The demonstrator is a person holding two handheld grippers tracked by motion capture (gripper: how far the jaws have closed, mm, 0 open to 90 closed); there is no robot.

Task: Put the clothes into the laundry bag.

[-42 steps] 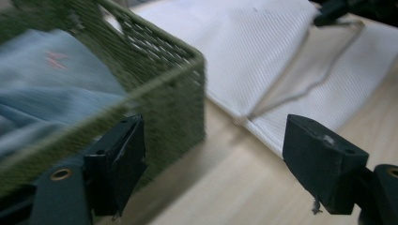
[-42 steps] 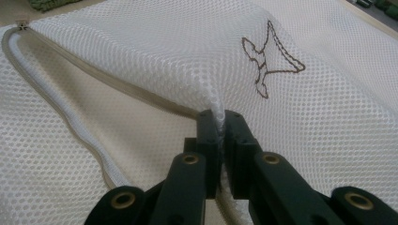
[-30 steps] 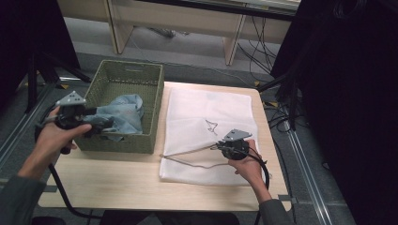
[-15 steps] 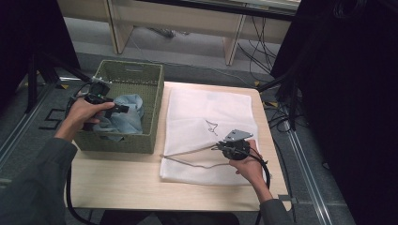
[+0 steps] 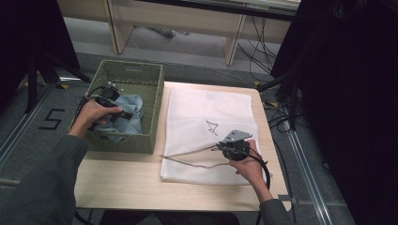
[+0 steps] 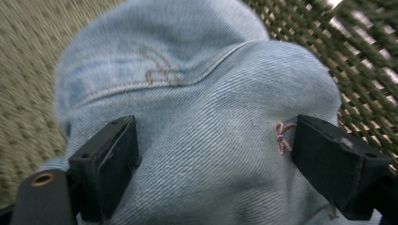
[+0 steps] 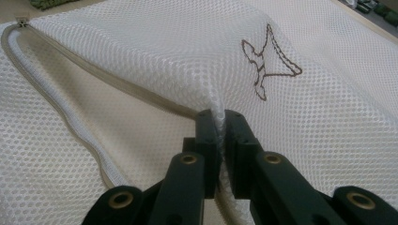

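Light blue jeans lie bundled in a green woven basket at the table's left. My left gripper reaches down into the basket. In the left gripper view it stands open, its jaws wide apart on either side of a mound of the jeans. A white mesh laundry bag with a small brown bird mark lies flat beside the basket. My right gripper is at its unzipped front edge. In the right gripper view it is shut on a raised fold of the mesh bag, holding the mouth up.
The bag's beige zipper runs open along the lifted edge. Bare wooden table shows in front of the basket and bag. The table's right edge is close behind my right hand, and cables lie on the floor beyond.
My left hand has moved from the basket's left rim over the basket and down onto the jeans. My right gripper has stayed put, still shut on the mesh.
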